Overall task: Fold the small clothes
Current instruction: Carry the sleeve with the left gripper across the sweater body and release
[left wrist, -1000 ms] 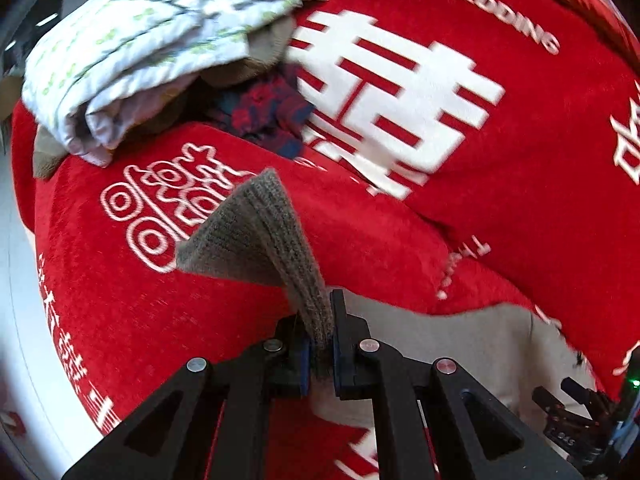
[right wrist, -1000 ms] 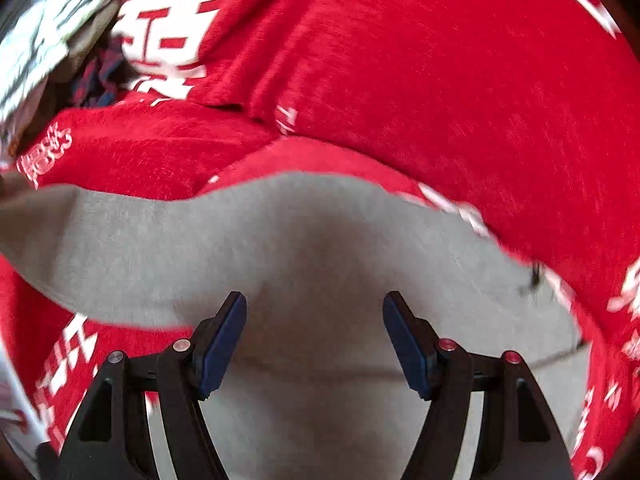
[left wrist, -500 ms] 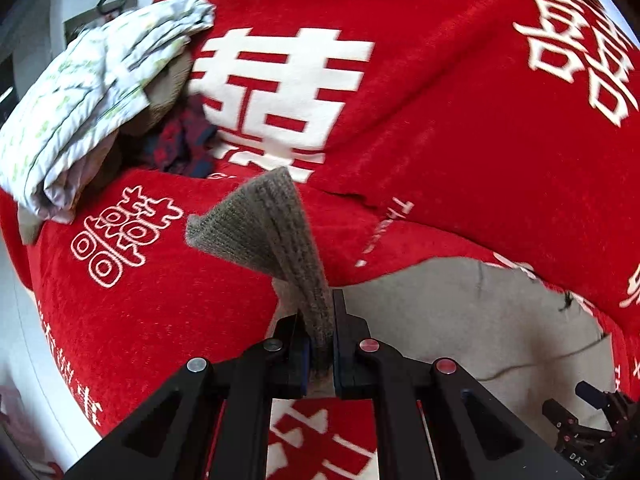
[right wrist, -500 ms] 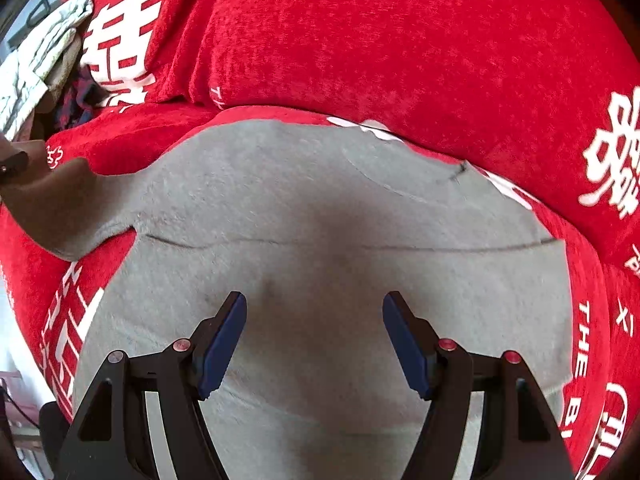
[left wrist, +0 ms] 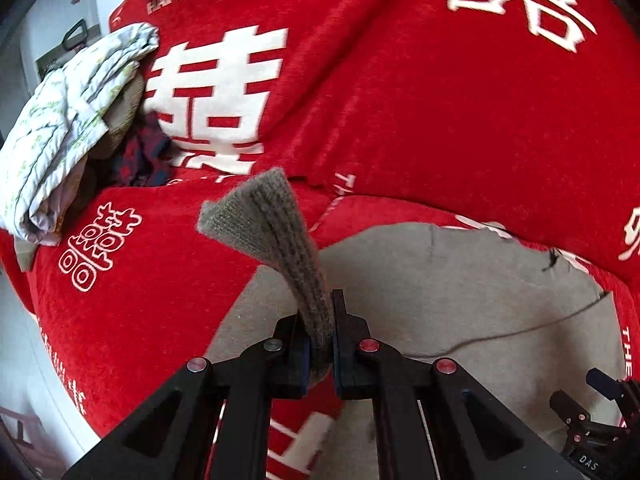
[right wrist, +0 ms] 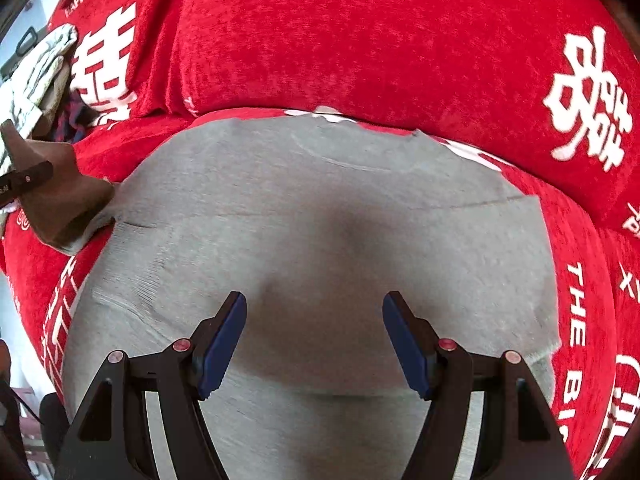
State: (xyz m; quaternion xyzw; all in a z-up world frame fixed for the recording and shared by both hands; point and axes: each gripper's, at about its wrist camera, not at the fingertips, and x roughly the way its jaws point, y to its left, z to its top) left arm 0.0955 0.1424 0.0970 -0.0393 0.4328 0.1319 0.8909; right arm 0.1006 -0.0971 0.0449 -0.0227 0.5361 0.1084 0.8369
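A small grey knit garment [right wrist: 328, 232] lies spread flat on the red sofa cover [right wrist: 360, 40]. My left gripper [left wrist: 320, 344] is shut on the garment's ribbed cuff [left wrist: 272, 224] and holds that sleeve lifted above the seat; the rest of the garment [left wrist: 460, 292] lies to its right. In the right wrist view the lifted sleeve [right wrist: 60, 200] shows at the far left. My right gripper [right wrist: 314, 340] is open and empty, hovering over the garment's lower middle.
A heap of other clothes, with a white floral cloth [left wrist: 68, 128] on top and a dark plaid piece [left wrist: 140, 156] under it, sits at the sofa's left end. The sofa's back cushion [left wrist: 440, 100] rises behind the garment. The seat's front edge drops off at left.
The left gripper has carried the cuff rightward toward the garment's body. The right gripper has pulled back and up, so more of the flat garment is in view.
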